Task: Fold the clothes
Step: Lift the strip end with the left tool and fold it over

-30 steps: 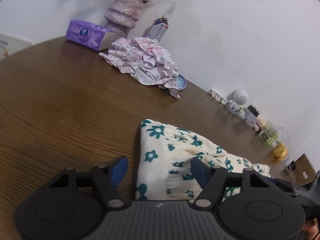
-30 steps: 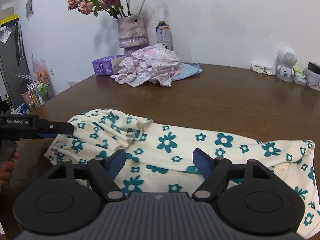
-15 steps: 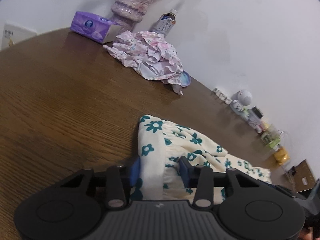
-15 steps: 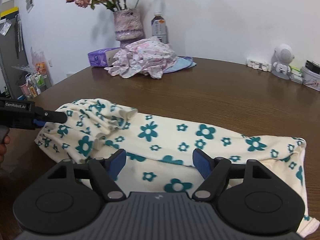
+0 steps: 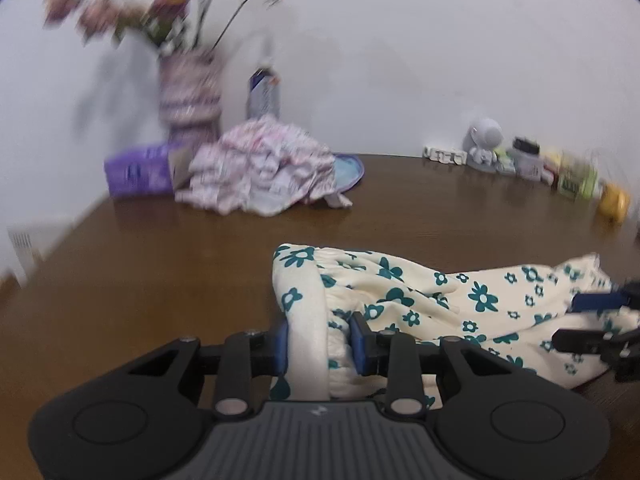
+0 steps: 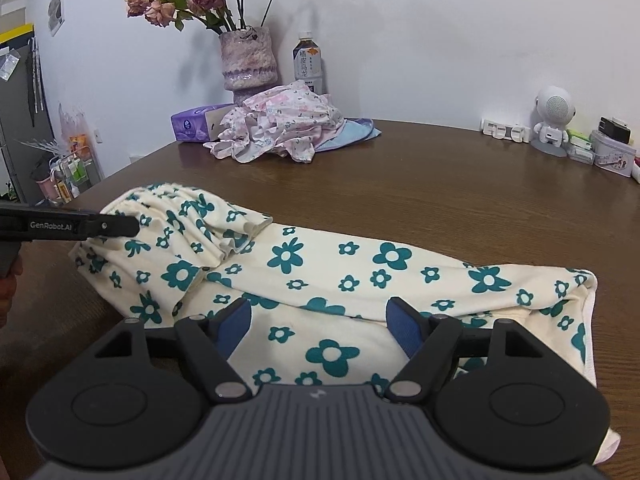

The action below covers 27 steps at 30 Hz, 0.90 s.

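The cream garment with teal flowers [image 6: 320,276] lies long and narrow across the near part of the brown table [image 6: 440,184], its gathered waistband end at one side and its hemmed end at the other. All places here are told from that garment. The left gripper [image 5: 320,340] has its blue pads pressed onto the rolled waistband edge, pinching it, likely so that this end can be lifted and carried over the rest. The right gripper [image 6: 320,320] hovers over the garment's middle with its pads spread wide and nothing between them, perhaps ready to pin or take the cloth there; that is a guess. The left wrist view alone shows the pinch itself, the cloth squeezed between the pads, but it is blurred. The right wrist view is sharp and shows what the other cannot: the garment's whole length, the bunched fold near the waistband, and the left tool reaching in from the side. Well beyond the garment, by the wall, sit a crumpled pink floral cloth [image 6: 280,124], a vase [image 6: 248,64] and a bottle [image 6: 307,62].
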Motion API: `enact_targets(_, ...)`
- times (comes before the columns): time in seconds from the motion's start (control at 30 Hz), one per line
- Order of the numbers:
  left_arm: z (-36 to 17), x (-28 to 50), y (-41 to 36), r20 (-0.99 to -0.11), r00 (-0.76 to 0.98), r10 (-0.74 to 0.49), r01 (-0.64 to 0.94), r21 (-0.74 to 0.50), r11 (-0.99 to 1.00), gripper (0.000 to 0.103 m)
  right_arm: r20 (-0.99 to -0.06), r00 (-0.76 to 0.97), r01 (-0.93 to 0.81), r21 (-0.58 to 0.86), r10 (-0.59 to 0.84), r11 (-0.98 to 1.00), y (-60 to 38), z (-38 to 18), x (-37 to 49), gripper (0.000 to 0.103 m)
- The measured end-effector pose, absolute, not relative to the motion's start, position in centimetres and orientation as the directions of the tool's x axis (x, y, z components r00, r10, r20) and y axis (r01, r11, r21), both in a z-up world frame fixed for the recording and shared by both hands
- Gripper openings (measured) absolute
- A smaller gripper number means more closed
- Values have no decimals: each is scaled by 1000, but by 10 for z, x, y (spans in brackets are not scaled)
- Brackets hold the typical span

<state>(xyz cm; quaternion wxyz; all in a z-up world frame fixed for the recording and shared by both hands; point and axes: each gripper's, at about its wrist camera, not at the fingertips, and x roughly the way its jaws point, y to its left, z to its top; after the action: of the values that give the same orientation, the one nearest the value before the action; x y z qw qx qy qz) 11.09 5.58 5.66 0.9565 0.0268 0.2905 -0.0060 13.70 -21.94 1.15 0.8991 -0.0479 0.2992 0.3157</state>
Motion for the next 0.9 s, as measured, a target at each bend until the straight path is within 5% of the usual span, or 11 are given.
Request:
enact_targets(0.4,69,112,-23,-451,877,166,106,518,849,30,-541,619,-630,90,569,771,-236,17,130,76)
enact_targets(0.9,64,108,-112,-347,918,194,174,790,588,32,-550,617,-655,37,563,754,-259,18,133,77)
